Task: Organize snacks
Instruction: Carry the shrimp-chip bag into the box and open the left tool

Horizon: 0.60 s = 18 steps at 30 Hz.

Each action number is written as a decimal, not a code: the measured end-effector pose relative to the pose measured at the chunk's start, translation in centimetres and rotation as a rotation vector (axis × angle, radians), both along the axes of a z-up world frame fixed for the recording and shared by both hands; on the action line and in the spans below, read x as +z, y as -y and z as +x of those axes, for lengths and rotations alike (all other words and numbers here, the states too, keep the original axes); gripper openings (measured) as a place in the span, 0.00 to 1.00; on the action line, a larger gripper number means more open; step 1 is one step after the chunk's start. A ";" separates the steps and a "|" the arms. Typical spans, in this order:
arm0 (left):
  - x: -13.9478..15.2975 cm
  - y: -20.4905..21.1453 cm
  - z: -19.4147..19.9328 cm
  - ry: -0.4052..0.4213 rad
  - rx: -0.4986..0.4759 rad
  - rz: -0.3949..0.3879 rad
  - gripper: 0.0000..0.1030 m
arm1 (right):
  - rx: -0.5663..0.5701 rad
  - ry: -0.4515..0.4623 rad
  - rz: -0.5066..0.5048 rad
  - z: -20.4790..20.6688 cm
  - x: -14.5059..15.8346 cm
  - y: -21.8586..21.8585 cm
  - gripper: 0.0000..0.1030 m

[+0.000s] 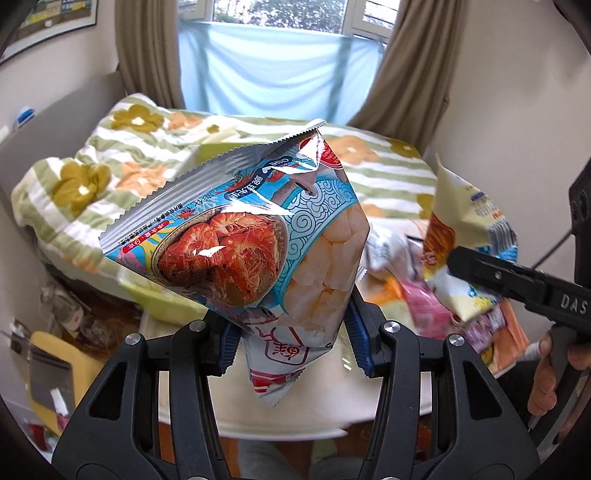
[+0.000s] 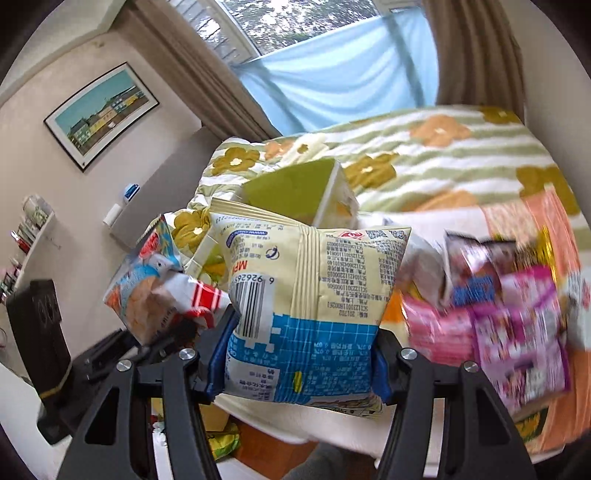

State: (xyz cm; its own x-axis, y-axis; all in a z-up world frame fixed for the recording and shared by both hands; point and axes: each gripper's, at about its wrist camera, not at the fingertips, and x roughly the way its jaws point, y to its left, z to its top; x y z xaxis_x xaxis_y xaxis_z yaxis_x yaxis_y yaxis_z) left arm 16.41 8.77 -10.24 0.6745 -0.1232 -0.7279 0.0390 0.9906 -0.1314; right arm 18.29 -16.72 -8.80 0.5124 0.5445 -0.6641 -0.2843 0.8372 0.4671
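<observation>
The left gripper (image 1: 295, 343) tilts downward, jaws clamped on a bag (image 1: 255, 236). The right gripper (image 2: 295, 365) tilts likewise, clamping another.

light: bright daylight from window (image 1: 280, 14) | glare on foil | blur right | fisheye edges dark

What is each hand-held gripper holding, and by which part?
Left hand-held gripper: glossy blue shrimp-cracker bag, lower end. Right hand-held gripper: cream-and-blue snack bag, lower blue half.

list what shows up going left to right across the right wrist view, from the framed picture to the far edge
framed picture → shrimp chip bag in the left gripper → yellow and blue snack bag in the right gripper → pink snack packets
</observation>
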 end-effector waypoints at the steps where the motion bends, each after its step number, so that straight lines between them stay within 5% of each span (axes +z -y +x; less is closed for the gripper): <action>1: 0.1 -1.0 1.0 -0.007 -0.001 0.001 0.45 | 0.002 0.012 -0.010 0.8 0.3 -1.2 0.55; 9: -1.0 -8.6 8.3 -0.099 -0.028 -0.001 0.45 | -0.019 0.033 -0.059 5.4 1.3 -8.0 0.55; 18: -5.5 -10.0 13.0 -0.257 -0.144 0.032 0.45 | -0.065 -0.007 -0.181 9.1 -0.7 -13.7 0.55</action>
